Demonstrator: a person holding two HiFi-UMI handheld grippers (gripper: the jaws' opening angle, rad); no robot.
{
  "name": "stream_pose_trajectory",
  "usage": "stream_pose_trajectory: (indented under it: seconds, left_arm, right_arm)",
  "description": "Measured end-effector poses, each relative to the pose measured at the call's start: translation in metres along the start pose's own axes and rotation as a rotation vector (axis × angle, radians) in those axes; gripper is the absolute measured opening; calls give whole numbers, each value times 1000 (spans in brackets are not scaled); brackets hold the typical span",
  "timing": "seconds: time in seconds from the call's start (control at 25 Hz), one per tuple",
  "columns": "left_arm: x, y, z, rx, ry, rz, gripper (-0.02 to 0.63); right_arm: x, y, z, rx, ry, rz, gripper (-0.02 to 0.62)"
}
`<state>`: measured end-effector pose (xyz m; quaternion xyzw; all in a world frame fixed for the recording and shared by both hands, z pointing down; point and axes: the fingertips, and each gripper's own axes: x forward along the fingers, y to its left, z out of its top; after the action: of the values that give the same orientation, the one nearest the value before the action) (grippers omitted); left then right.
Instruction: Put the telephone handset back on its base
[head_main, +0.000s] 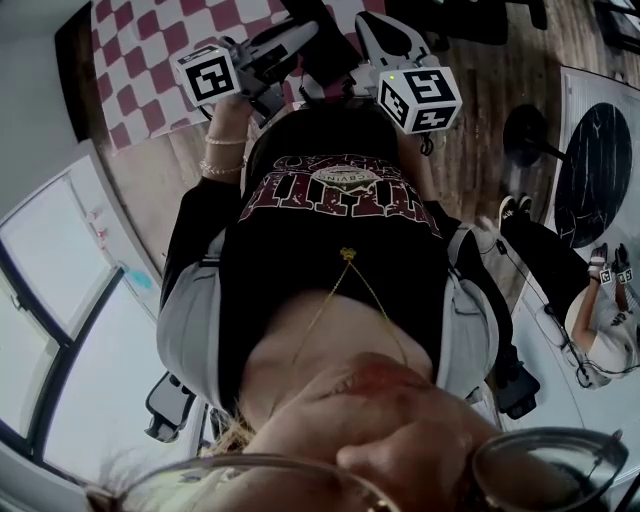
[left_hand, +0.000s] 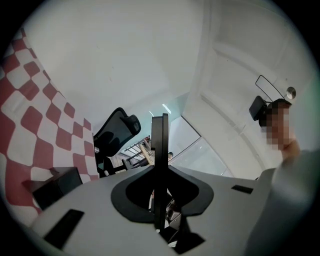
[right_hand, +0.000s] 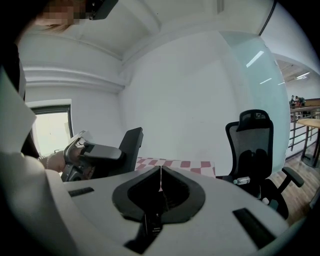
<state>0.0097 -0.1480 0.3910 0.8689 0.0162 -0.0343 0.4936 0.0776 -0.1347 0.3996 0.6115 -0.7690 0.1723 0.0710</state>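
Your left gripper (left_hand: 160, 150) is clenched, its two jaws pressed flat together with nothing between them; your right gripper (right_hand: 160, 181) is clenched too, the jaws meeting in a thin seam, empty; the telephone handset and its base show in no view, so I cannot tell where they lie; your own torso (head_main: 340, 240) fills the middle of the head view and hides whatever is below it; the checkered cloth (head_main: 140, 60) is cut off at that view's top edge; there the jaw tips are hard to make out, and only the marker cubes (head_main: 207, 75) read clearly.
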Motion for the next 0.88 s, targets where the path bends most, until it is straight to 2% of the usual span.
stream_pose_trajectory:
  seconds: [0.16,0.36,0.6,0.88]
  left_arm:
    - [21,-3,2,28,-21,14,80]
    - [37,0,1,13,-75,44,81]
    - [36,9,-2,-18,-161,86,81]
    - [30,4,1,28,-239,175,80]
  right_arm:
    - [-2,-18,4,-19,17,35,21]
    - [3,-32,10,-48,46,107,21]
    - [18,-34,15,-77,63,210,21]
    - [27,-27,12,-101,93,337,21]
